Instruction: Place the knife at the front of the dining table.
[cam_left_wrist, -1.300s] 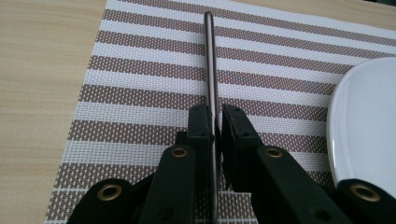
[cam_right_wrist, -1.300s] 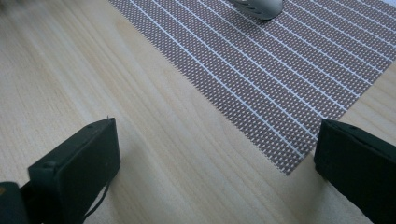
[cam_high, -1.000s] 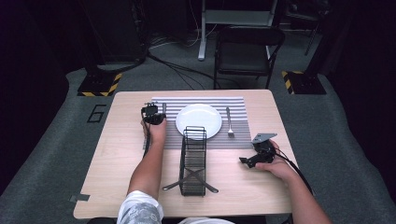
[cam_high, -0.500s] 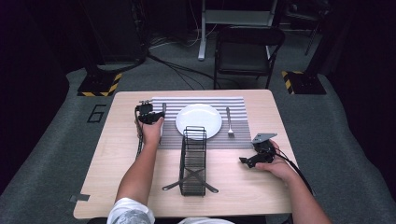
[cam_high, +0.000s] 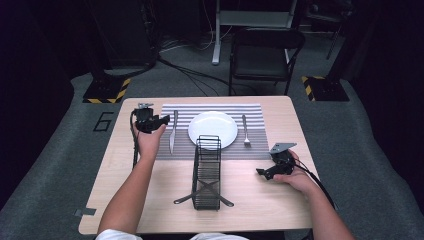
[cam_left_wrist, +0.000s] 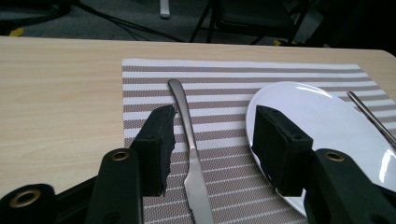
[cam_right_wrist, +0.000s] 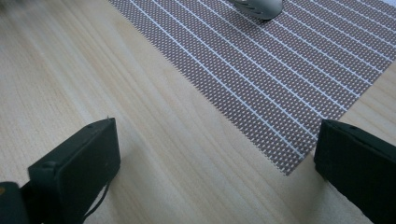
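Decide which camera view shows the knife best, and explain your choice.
The left gripper view: the knife lies close up on the mat, between the left tool's open jaws. The high view shows it whole but small, left of the plate.

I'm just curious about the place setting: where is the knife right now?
In the high view the knife lies on the striped placemat, left of the white plate, beside the open left gripper.
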